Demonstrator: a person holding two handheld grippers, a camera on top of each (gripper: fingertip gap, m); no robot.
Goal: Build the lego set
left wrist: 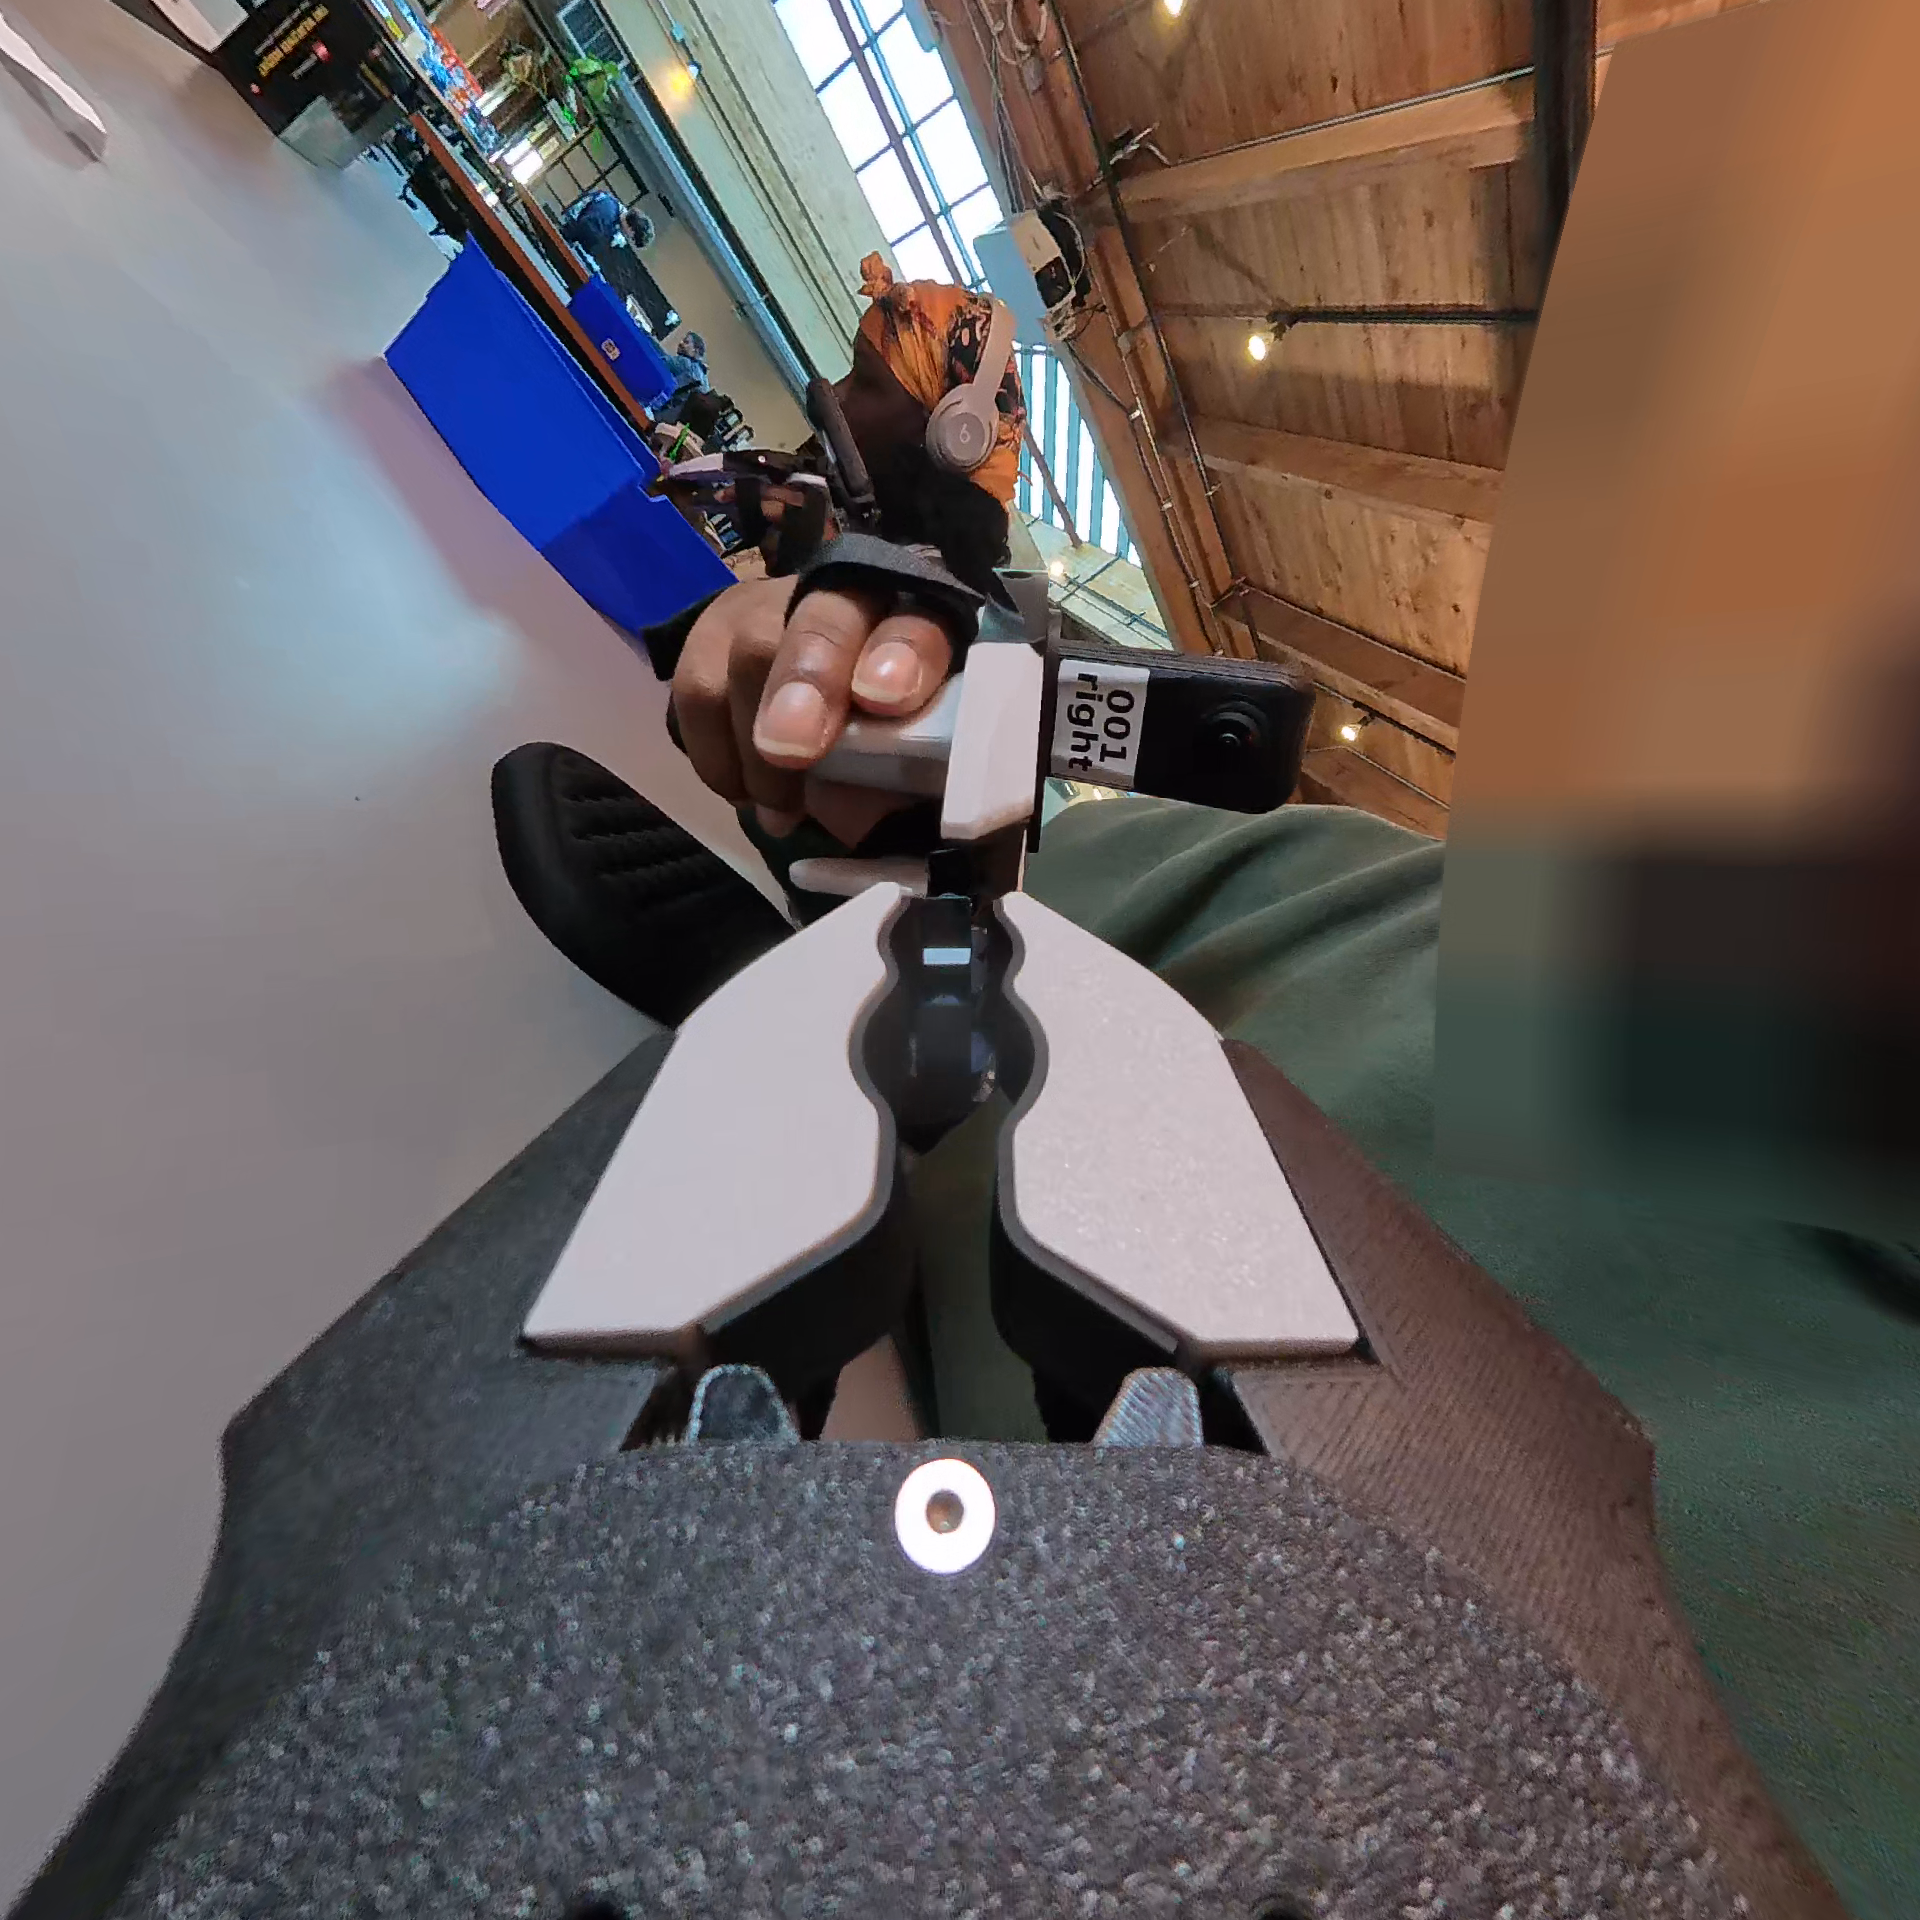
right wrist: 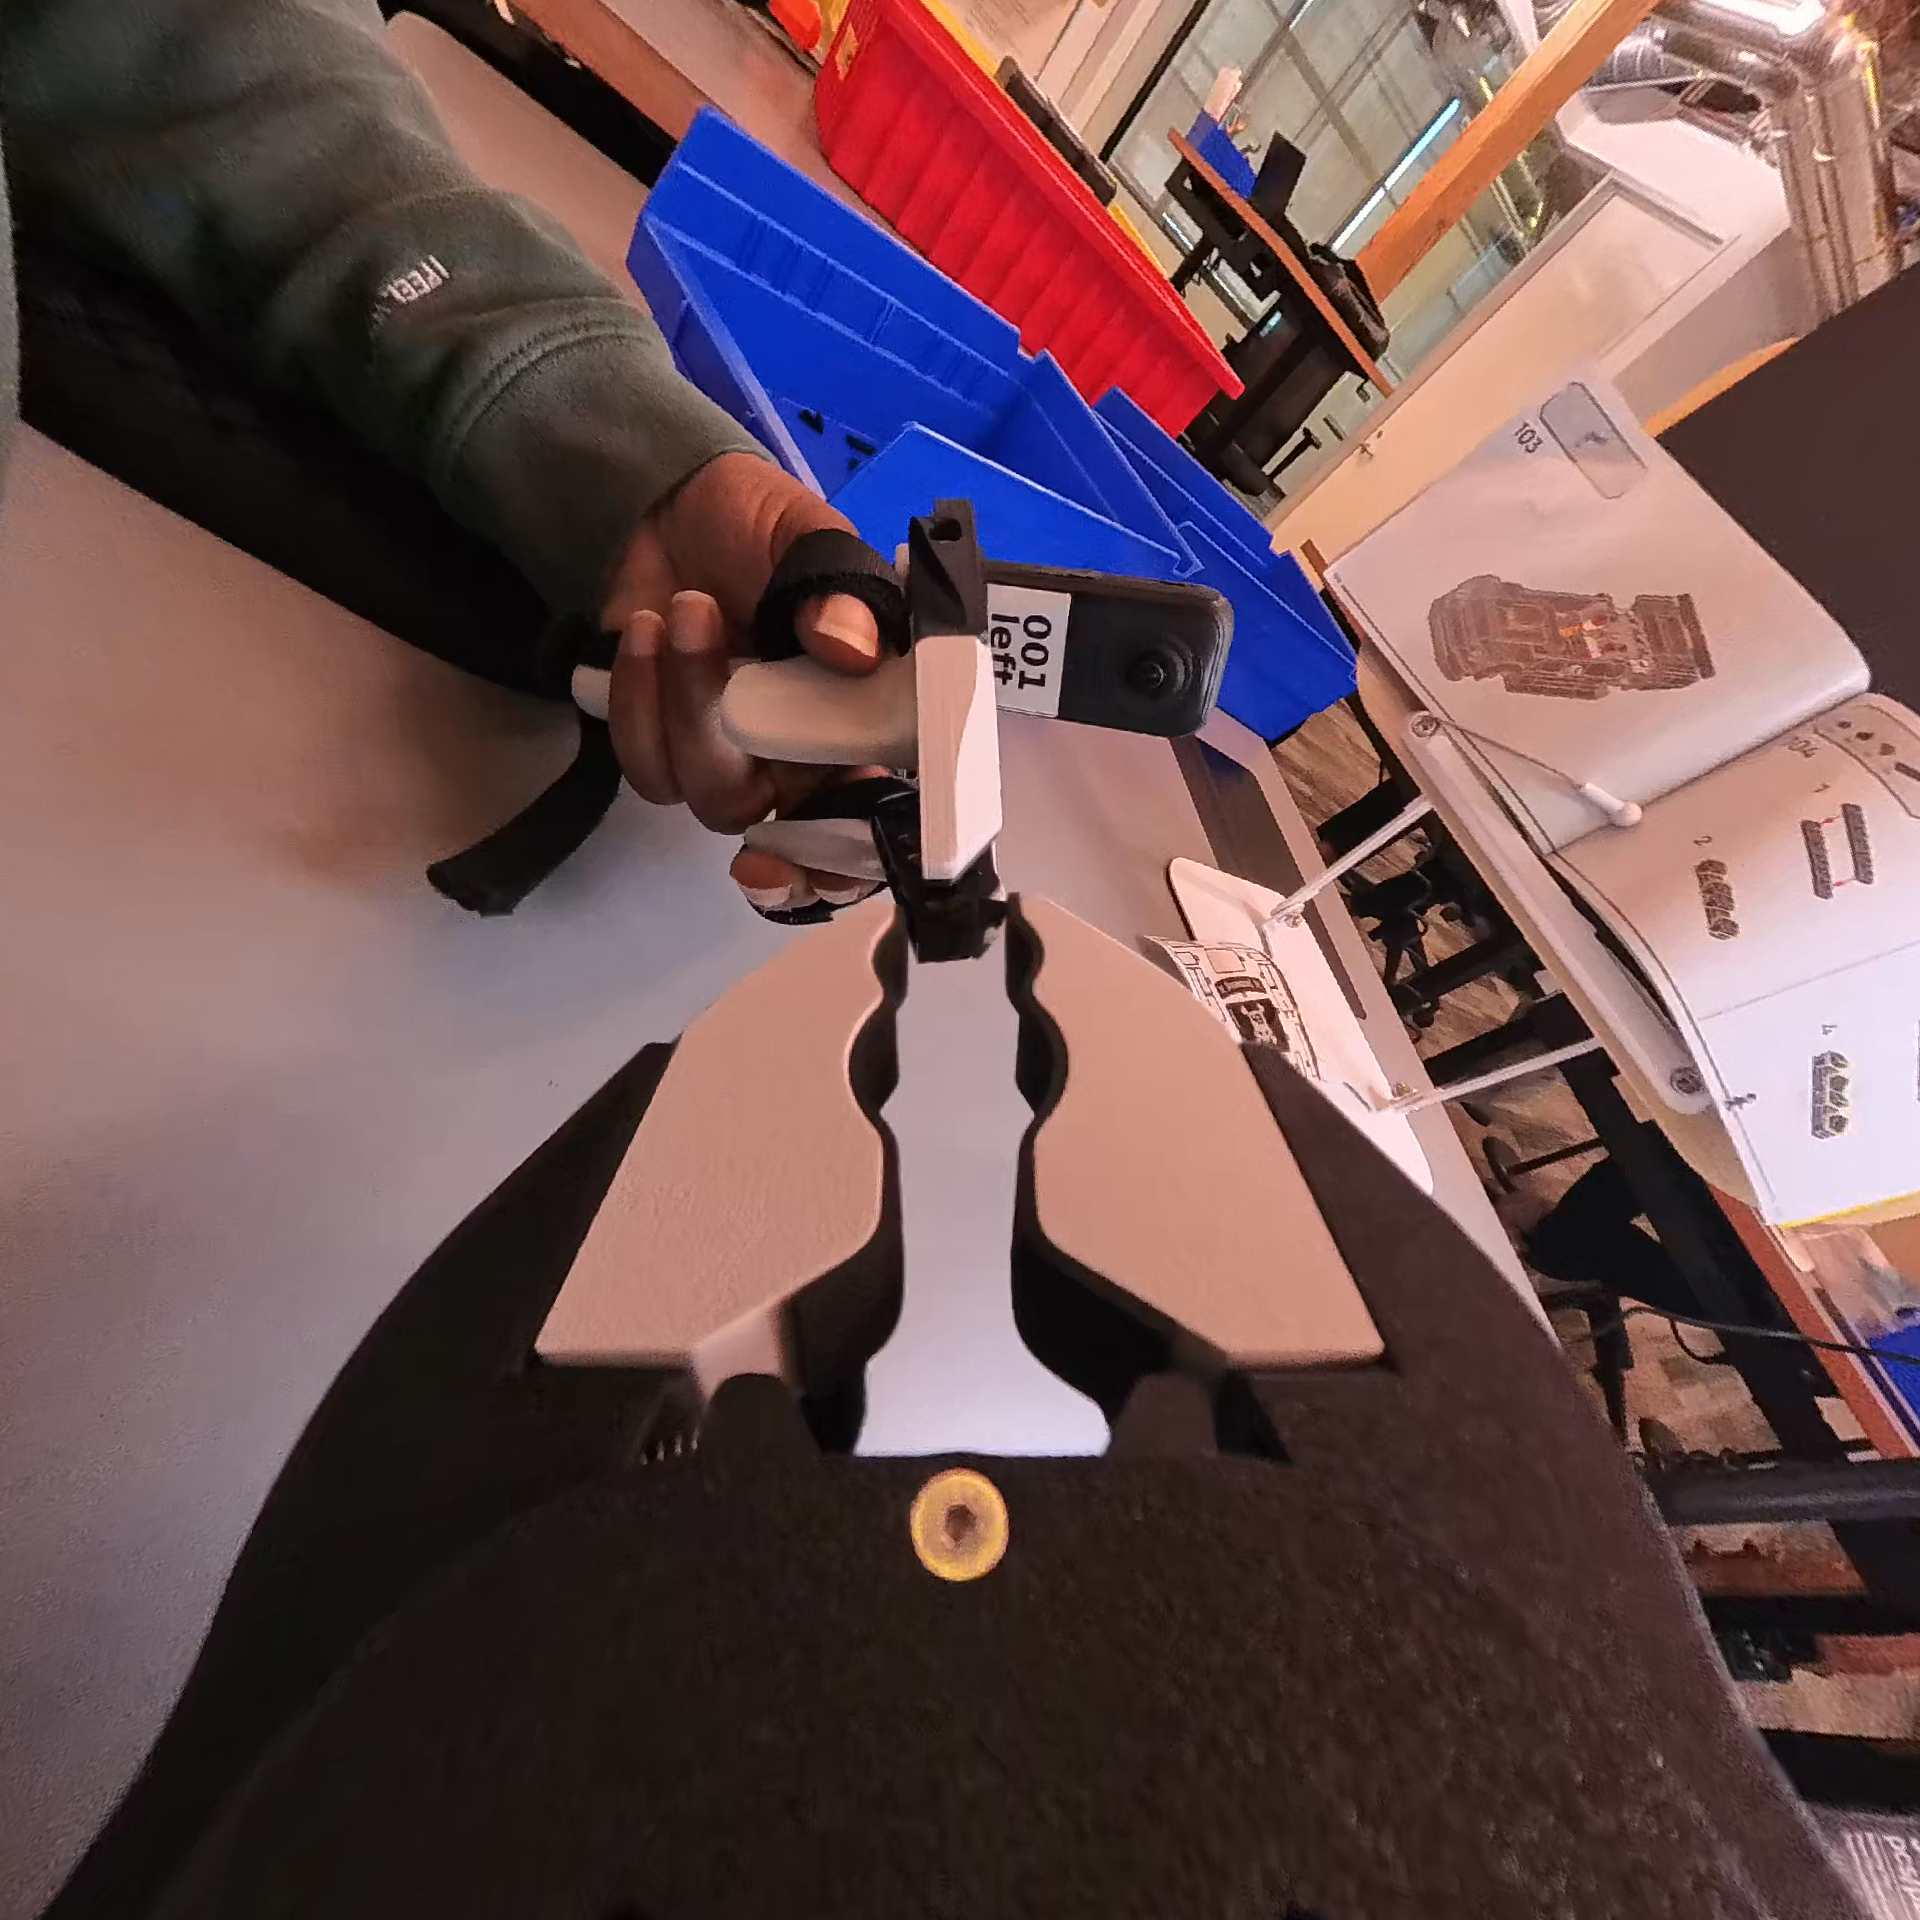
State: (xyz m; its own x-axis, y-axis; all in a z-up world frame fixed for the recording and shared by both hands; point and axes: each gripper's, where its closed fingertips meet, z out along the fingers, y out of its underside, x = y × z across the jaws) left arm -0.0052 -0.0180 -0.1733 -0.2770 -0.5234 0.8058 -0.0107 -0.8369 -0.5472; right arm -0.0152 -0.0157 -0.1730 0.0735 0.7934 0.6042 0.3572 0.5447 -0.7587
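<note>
Left gripper (left wrist: 948,940): fingers seen nearly together, clamped on a small black lego piece (left wrist: 945,1029), held above the white table (left wrist: 208,727).
Right gripper (right wrist: 954,940): tips pinched on the same black piece (right wrist: 948,925); a gap is left further back.
Blue bins (right wrist: 935,343): set on the table behind the grippers.
Instruction booklet (right wrist: 1621,665): propped open on a stand beside the table's edge.

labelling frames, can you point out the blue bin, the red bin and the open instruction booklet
blue bin (right wrist: 831,312): right wrist view, on its ribbed side wall
red bin (right wrist: 987,197): right wrist view, on its ribbed side wall
instruction booklet (right wrist: 1558,582): right wrist view, on the upper open page
</note>
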